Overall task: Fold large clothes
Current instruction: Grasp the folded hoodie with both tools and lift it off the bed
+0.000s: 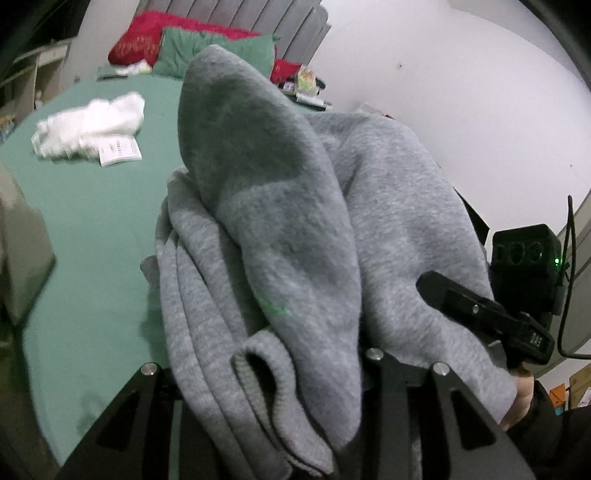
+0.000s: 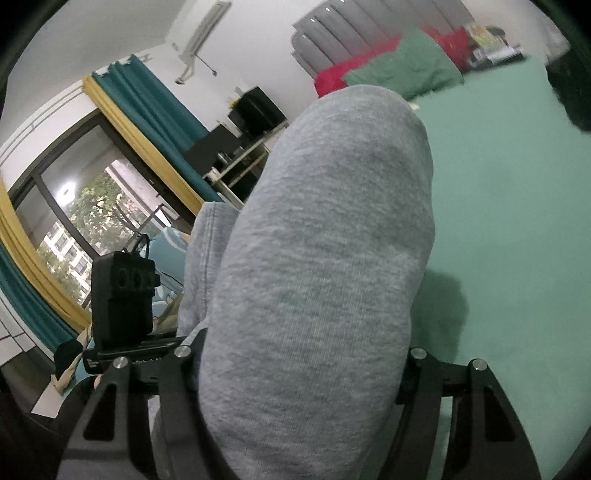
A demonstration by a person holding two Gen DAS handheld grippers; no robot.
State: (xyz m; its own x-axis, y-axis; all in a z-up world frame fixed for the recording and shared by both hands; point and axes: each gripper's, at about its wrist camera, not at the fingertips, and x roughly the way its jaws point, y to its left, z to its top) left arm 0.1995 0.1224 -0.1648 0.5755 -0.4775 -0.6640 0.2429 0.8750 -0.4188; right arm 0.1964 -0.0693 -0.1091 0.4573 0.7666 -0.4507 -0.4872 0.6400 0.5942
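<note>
A large grey sweatshirt (image 1: 303, 229) fills the middle of the left wrist view, draped in thick folds over my left gripper (image 1: 295, 384), with a ribbed cuff (image 1: 258, 369) hanging near the jaws. My left gripper is shut on the sweatshirt; its fingertips are hidden under the cloth. In the right wrist view the same grey sweatshirt (image 2: 317, 251) bulges up over my right gripper (image 2: 299, 387), which is shut on it, fingertips hidden. The cloth is held above the green bed (image 2: 517, 221). My right gripper's body (image 1: 517, 295) shows at the right of the left wrist view.
The green bed sheet (image 1: 92, 221) carries a white plastic bag with a paper label (image 1: 88, 129). Green and red pillows (image 1: 218, 48) lean on a grey headboard (image 1: 258, 18). A window with teal curtains (image 2: 147, 107) and shelves (image 2: 240, 166) are to the left.
</note>
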